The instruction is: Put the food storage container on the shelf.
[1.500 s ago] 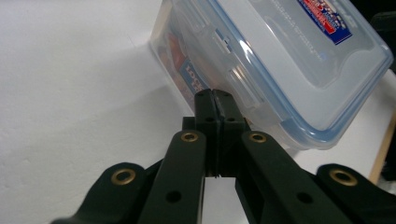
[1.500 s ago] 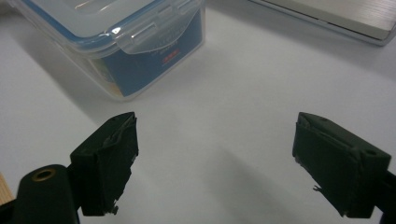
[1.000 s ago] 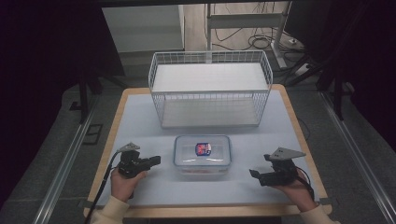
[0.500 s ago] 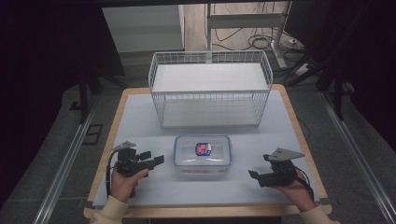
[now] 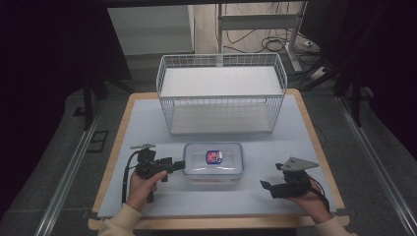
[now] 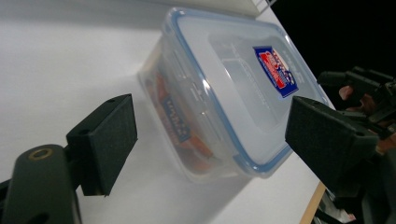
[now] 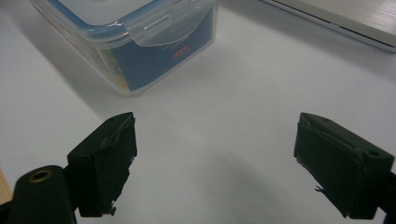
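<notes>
A clear lidded container (image 5: pixel 213 162) lies on the counter (image 5: pixel 295 142), in front of the wire basket (image 5: pixel 221 98). The left gripper (image 6: pixel 210 135) has its fingers apart just beside the container's left end. The right gripper (image 7: pixel 215 163), fingers apart, sits well clear.

clear blue-rimmed box (image 5: pixel 213 162), red-blue label (image 5: pixel 213 157), white wire basket (image 5: pixel 220 93)
</notes>
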